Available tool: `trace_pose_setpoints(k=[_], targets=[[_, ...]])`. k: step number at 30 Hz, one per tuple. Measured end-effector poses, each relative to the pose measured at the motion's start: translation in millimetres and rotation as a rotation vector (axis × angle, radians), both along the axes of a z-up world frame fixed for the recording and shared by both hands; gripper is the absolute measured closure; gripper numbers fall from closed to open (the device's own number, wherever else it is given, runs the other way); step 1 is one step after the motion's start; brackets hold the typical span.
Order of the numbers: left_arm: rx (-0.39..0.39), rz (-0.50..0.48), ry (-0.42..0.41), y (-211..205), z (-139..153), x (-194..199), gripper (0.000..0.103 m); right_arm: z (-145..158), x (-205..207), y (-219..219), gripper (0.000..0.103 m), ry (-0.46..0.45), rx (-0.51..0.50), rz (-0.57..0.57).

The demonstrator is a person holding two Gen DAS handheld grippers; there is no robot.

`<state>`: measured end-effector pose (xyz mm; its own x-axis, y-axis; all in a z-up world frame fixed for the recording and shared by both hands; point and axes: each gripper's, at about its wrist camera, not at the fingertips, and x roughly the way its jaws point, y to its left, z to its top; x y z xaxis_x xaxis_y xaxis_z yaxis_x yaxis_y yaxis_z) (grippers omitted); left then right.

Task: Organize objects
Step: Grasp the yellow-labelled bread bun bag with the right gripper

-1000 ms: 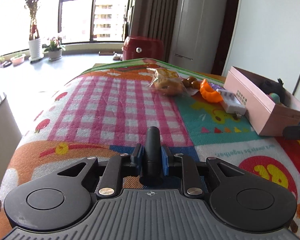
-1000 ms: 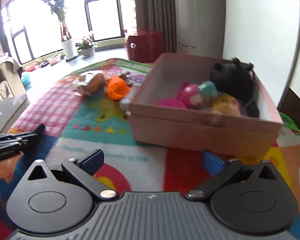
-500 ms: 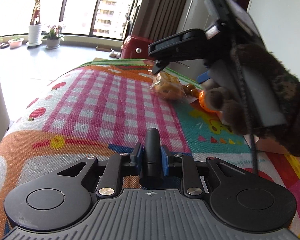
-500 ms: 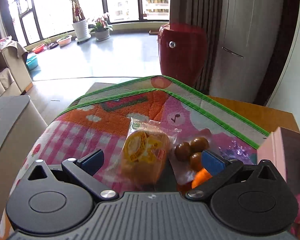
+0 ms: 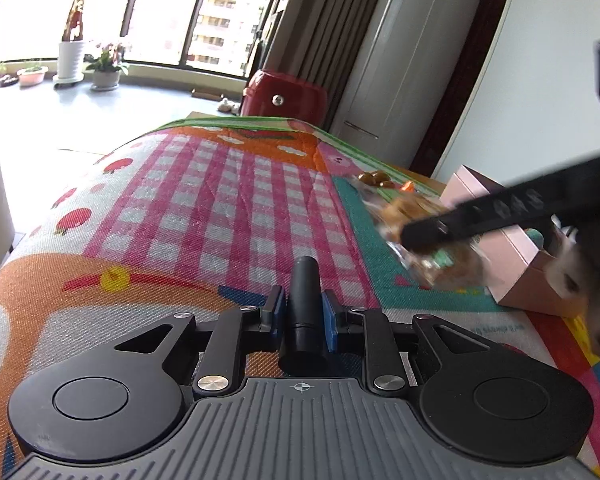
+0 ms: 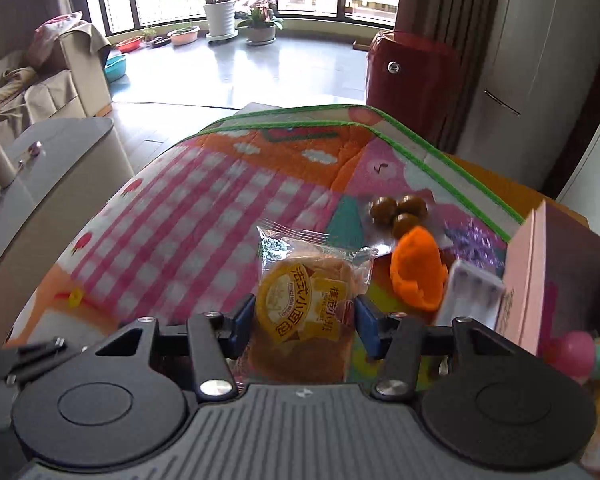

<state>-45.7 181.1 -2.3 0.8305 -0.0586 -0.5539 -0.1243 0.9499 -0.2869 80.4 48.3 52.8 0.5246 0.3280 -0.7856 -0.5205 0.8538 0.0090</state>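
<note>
The wrapped bun [image 6: 305,308] sits between the blue pads of the right hand-held gripper [image 6: 305,322], whose jaws have just been closing onto it above the patterned surface [image 6: 220,208], angled downward, while the left hand-held gripper [image 5: 303,316] stays clamped on a black cylinder [image 5: 305,300].

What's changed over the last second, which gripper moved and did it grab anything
The right gripper swung from in front of the pink box over to the wrapped bread; its jaws have just been closing, and the pads now press on the packet's sides. The left gripper stayed put, shut on the black cylinder. The orange toy and brown balls lie where they were.
</note>
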Motion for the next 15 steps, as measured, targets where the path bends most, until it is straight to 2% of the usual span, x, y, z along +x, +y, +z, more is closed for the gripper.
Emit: trace_pose_setpoints(k=[7, 9, 11, 13, 15], targets=[[0.063, 0.002, 0.012, -10.0, 3.7, 2.2, 0.08, -17.2, -83.6, -79.7, 0.051, 0.055, 0.019, -0.059], [0.076, 0.003, 0.016, -16.0, 5.1, 2.4, 0.08, -22.4, -102.0, -99.2, 0.048, 0.056, 0.026, -0.075], [0.063, -0.037, 0.02, -27.9, 5.8, 3.7, 0.08, -26.0, -116.8, -116.3, 0.024, 0.044, 0.043, -0.11], [0.066, -0.093, 0.022, -46.5, 5.1, 3.9, 0.08, -29.1, -131.0, -131.1, 0.014, 0.017, 0.064, -0.149], [0.098, -0.141, 0.02, -67.6, 4.3, 5.1, 0.08, -31.5, -139.5, -142.0, 0.014, 0.007, 0.068, -0.172]])
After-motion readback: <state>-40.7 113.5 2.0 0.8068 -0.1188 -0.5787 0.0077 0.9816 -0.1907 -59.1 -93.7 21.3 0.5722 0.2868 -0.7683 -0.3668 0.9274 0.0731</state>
